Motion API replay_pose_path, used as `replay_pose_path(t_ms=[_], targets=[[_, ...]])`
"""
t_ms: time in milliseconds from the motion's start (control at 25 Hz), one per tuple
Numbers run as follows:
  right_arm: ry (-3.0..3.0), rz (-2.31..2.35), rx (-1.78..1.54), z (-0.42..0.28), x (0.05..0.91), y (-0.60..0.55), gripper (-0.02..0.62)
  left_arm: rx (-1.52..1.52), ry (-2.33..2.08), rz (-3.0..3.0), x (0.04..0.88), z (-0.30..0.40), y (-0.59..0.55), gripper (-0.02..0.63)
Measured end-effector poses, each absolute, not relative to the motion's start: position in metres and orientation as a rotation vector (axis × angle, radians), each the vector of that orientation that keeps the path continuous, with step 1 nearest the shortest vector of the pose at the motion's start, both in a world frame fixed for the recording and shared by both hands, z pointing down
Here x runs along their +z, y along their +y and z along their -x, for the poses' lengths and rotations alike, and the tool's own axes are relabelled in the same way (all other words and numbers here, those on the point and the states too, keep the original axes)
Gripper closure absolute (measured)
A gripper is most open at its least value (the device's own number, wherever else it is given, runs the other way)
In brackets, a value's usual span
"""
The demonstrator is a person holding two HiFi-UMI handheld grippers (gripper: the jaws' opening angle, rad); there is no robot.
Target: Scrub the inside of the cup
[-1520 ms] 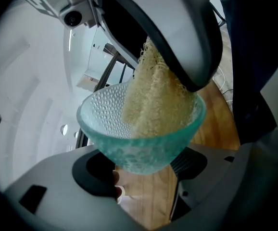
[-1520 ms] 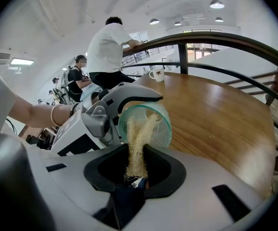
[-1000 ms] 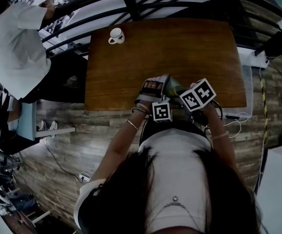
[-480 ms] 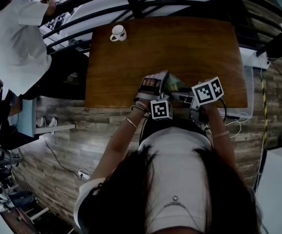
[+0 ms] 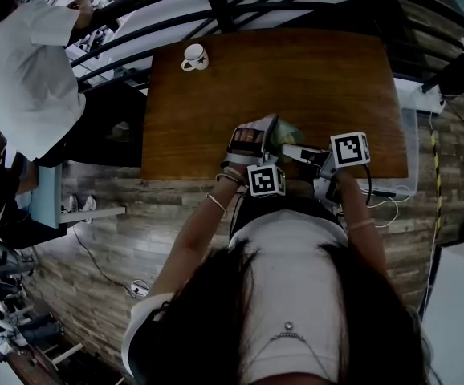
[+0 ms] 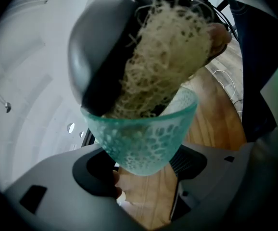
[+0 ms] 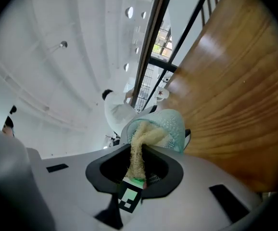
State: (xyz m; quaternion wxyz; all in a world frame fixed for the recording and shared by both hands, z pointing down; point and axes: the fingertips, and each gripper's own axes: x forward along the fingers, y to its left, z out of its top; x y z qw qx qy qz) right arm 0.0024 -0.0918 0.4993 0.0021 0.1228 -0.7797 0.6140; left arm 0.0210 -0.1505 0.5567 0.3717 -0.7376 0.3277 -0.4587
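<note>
Grippers, two of them, meet over the near edge of the worktop (image 5: 216,111), each with one marker cube: one (image 5: 266,180) on the left, one (image 5: 350,148) on the right. The left gripper (image 6: 146,174) is clamped on the base of the single green textured glass cup (image 6: 146,138), holding it tilted in the air above the worktop's near edge. The right gripper (image 7: 138,172) has its jaws pinched tight on one loofah scrubber (image 7: 140,146), whose bushy end is stuffed into the cup's mouth.

Seen from above the worktop, the holder's hands and both cubes cover most of the cup, so only a green sliver shows between the grippers. In the left gripper view, the grey body of the right gripper blocks part of the cup's mouth.

One white mug (image 5: 193,56) stands alone at the worktop's far left corner, well apart from the work. Dark railing bars (image 5: 216,10) run along the worktop's far edge. One person in a white shirt (image 5: 31,62) stands beyond its left side. White cables (image 5: 384,207) trail off the near right corner over the plank floor (image 5: 120,231).
</note>
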Motion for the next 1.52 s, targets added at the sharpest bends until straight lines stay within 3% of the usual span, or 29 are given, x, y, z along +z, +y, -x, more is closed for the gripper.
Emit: replay_pose_path(t_ms=[800,1520], targets=[[-2.437,-0.278,2.555,-0.011,0.479,-0.117,0.513,-1.118,0.953,1.883,0.537,-0.012,-0.159,0.265],[-2.631,-0.316,1.983,-0.001,0.471,-0.107,0.515,-1.103,0.913,1.906,0.534,-0.010,-0.153,0.266]])
